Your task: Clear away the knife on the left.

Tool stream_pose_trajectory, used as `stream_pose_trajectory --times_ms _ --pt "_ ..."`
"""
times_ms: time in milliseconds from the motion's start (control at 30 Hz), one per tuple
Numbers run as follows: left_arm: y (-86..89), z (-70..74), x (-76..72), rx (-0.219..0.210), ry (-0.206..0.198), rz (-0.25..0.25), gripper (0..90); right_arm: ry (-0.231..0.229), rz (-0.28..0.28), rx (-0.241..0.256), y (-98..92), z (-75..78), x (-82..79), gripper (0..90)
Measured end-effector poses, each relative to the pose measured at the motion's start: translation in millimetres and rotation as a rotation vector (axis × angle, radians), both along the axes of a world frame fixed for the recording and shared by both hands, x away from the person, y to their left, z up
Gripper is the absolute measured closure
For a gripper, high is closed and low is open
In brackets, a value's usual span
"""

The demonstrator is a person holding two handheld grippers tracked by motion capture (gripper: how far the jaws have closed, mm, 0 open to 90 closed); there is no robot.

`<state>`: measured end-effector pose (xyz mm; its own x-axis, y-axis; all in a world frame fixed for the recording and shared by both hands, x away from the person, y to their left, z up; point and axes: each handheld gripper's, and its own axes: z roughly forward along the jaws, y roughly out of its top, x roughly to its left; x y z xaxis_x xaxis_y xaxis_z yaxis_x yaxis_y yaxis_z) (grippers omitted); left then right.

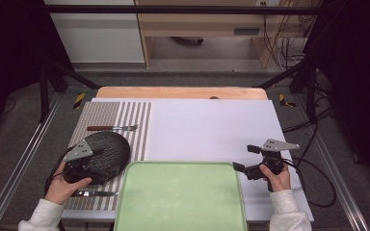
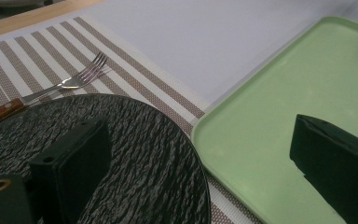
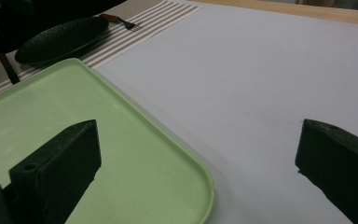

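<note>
Green tray [image 1: 180,197] — left gripper [image 2: 200,158] gapes over black plate [image 2: 135,154]

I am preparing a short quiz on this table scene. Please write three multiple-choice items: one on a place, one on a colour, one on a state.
1. Where does the fork lie?
A. on the striped placemat, beyond the black plate
B. on the tray
C. on the bare white surface

2. What colour is the tray?
A. blue
B. light green
C. red

3. How stands the left gripper?
A. shut on the fork
B. shut on the plate
C. open, above the plate

Answers:
1 A: the high view shows the fork on the stripes, on the far side of the plate.
2 B: all three views show a light green tray.
3 C: the left gripper view shows its jaws wide apart, one over the plate and one over the tray, with nothing between them.
</note>
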<state>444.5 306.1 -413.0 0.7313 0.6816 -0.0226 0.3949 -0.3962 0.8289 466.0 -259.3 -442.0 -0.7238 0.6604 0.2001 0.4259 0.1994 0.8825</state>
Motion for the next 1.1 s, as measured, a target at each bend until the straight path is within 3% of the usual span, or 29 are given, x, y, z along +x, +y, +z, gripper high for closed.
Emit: stream_pose_trajectory --times_ms 367,733,1100 --pt "7.9 1.9 -5.7 0.049 0.006 -0.039 4.3 -0.001 0.000 0.001 -0.3 0.2 -0.1 0.6" --pt "19.4 2.4 -10.9 0.082 0.002 -0.036 3.1 0.002 0.002 -0.006 0.1 -0.4 0.3 0.5" --pt "31.0 -2.6 -18.3 0.147 0.020 -0.054 2.8 0.002 -0.002 -0.001 -0.6 0.4 -0.1 0.5"
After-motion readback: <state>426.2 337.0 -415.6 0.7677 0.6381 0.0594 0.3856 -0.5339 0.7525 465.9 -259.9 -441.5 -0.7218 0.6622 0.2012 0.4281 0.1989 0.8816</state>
